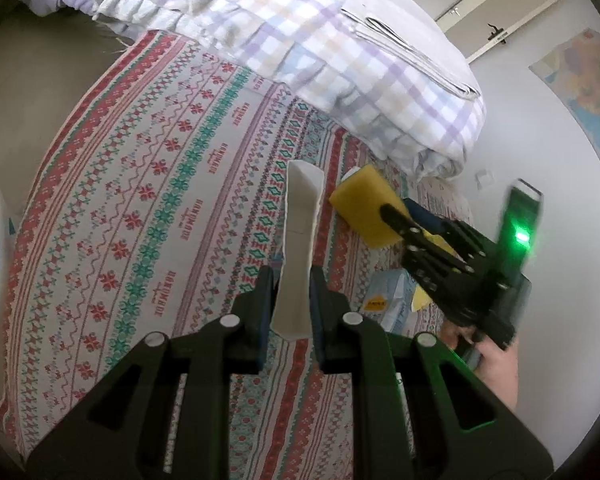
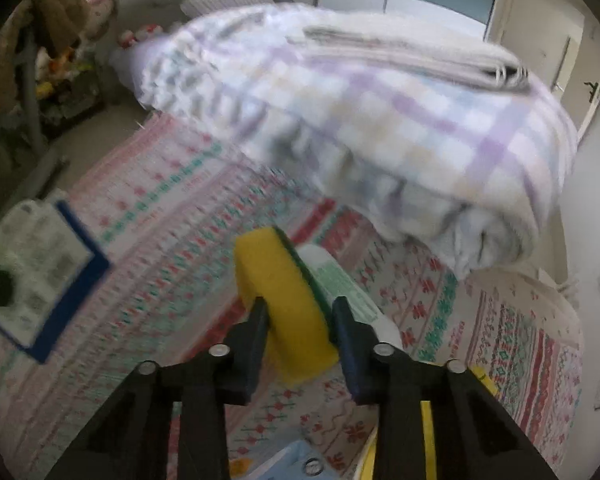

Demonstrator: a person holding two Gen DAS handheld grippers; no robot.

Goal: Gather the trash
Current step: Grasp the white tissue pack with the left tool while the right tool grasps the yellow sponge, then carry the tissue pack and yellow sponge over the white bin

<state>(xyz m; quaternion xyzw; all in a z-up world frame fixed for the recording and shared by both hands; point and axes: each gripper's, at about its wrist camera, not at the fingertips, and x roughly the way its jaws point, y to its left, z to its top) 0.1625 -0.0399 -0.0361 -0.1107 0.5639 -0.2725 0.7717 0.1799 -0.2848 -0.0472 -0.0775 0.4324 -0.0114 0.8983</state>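
Pointing away from left claw (image 1: 291, 288) — white strip (image 1: 300, 236), lengthwise.

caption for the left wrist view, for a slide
Left gripper holds a white card strip over the patterned bedspread; right gripper grips a yellow sponge.

Upright white paper strip (image 1: 296, 240); yellow sponge (image 2: 284, 304), green-backed.

One yellow sponge (image 1: 366, 206), one white paper strip (image 1: 300, 240), one blue packet (image 1: 392, 300), one checked quilt (image 1: 340, 52), two grippers.
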